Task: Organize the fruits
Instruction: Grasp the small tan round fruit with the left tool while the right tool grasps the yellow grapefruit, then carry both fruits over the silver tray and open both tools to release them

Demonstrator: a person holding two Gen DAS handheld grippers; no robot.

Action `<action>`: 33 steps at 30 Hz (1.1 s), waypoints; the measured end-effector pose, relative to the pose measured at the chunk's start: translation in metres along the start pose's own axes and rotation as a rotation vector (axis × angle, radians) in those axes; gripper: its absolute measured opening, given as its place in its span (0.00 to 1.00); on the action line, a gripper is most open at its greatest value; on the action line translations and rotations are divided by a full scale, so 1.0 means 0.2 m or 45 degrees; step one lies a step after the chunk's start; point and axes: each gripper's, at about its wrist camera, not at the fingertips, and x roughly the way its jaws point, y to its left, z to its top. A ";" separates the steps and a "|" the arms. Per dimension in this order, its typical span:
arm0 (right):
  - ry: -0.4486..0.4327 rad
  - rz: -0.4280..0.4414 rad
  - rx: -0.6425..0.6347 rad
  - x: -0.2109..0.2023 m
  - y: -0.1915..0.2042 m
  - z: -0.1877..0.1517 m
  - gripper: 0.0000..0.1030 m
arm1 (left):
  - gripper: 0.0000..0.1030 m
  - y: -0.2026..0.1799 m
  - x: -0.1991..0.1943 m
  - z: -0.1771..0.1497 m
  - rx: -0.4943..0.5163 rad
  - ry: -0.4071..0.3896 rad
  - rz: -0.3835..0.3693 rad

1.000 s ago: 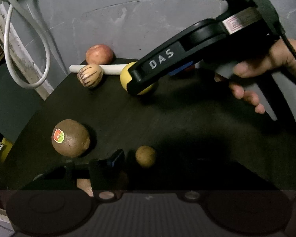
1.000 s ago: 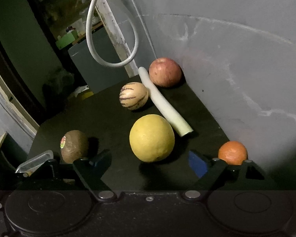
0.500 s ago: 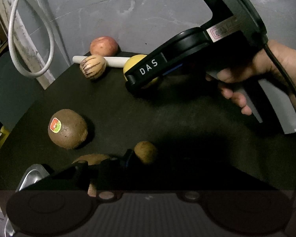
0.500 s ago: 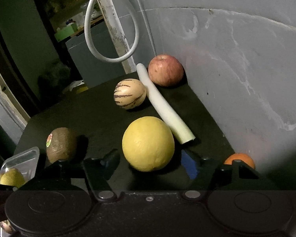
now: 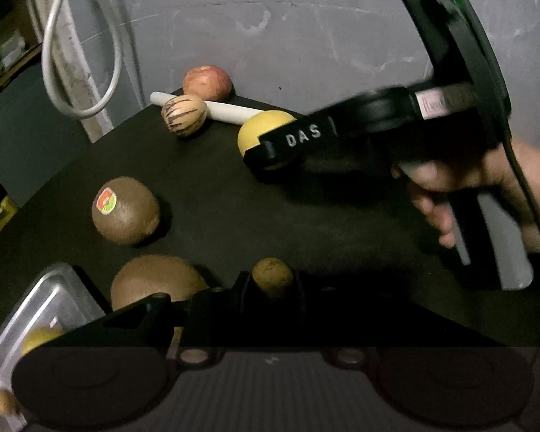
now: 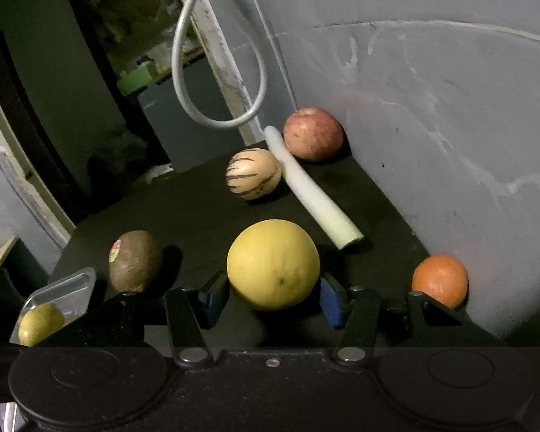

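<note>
Straddling the yellow fruit (image 6: 273,264), right gripper (image 6: 274,297) wide with pads beside it, left gripper (image 5: 270,284) clamping a small brown fruit (image 5: 272,276)

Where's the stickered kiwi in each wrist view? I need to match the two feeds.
Left wrist: stickered kiwi lies left of centre on the black table, sticker facing up-left.
Right wrist: stickered kiwi lies lower left, left of the big yellow fruit.
Shared landmark: striped melon beside the white stalk.
</note>
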 end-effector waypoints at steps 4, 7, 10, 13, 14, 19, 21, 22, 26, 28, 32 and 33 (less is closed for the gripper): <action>-0.012 0.004 -0.019 -0.01 0.01 -0.03 0.53 | 0.27 0.00 -0.04 -0.03 -0.059 -0.005 -0.013; -0.014 -0.003 -0.028 -0.01 0.02 -0.03 0.54 | 0.27 -0.01 -0.05 -0.05 -0.067 -0.001 -0.018; -0.004 -0.013 -0.048 0.01 0.03 -0.02 0.58 | 0.27 -0.02 -0.05 -0.05 -0.059 -0.001 -0.016; -0.009 -0.019 -0.085 0.03 0.04 -0.02 0.58 | 0.27 -0.02 -0.05 -0.04 -0.068 -0.001 -0.015; -0.009 -0.020 -0.093 0.03 0.04 -0.02 0.58 | 0.27 -0.02 -0.04 -0.04 -0.072 0.001 -0.015; -0.019 -0.021 -0.136 0.04 0.05 -0.02 0.56 | 0.27 -0.01 -0.03 -0.05 -0.094 0.011 -0.013; -0.020 -0.021 -0.140 0.03 0.05 -0.03 0.56 | 0.27 -0.01 -0.04 -0.05 -0.105 0.008 -0.015; -0.014 -0.020 -0.141 0.02 0.05 -0.03 0.56 | 0.27 -0.01 -0.05 -0.06 -0.108 0.007 -0.016; -0.004 -0.006 -0.152 -0.04 0.06 -0.06 0.55 | 0.27 -0.03 -0.09 -0.06 -0.096 -0.009 -0.026; -0.006 0.001 -0.151 -0.09 0.06 -0.07 0.56 | 0.27 -0.04 -0.12 -0.07 -0.101 -0.019 -0.033; -0.007 0.014 -0.155 -0.18 0.10 -0.09 0.56 | 0.27 -0.05 -0.21 -0.12 -0.135 -0.048 -0.045; -0.006 0.017 -0.158 -0.20 0.11 -0.09 0.56 | 0.27 -0.05 -0.24 -0.14 -0.148 -0.057 -0.047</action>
